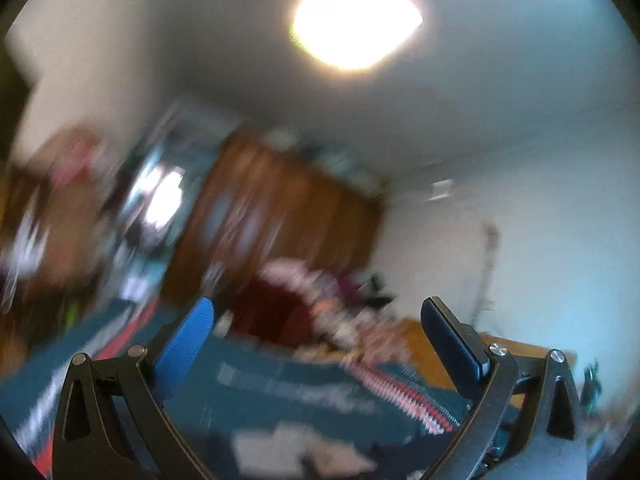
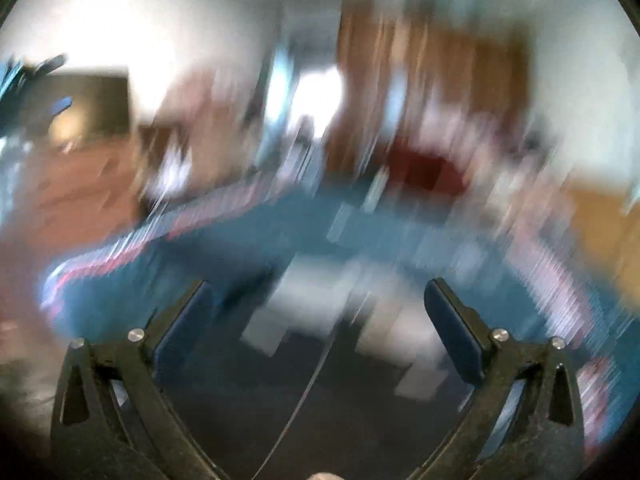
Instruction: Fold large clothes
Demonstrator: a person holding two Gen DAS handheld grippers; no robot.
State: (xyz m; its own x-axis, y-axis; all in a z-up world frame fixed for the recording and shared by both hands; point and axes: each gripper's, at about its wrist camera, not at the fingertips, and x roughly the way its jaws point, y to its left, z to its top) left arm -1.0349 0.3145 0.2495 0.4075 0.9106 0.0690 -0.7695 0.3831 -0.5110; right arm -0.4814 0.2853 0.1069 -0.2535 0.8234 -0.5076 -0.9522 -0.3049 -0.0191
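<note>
Both views heavily motion-blurred. Left tongs: fingers wide apart, nothing between them, tilted up toward the ceiling light and a brown wardrobe. Right tongs: fingers likewise spread, empty. The garment, dark navy with pale patches, lies flat on the teal bedcover, below and ahead of the right tongs, spanning the gap between their fingers; contact cannot be told. In the left view its near edge shows low, beneath the tongs. Bedcover has a red-white zigzag border.
</note>
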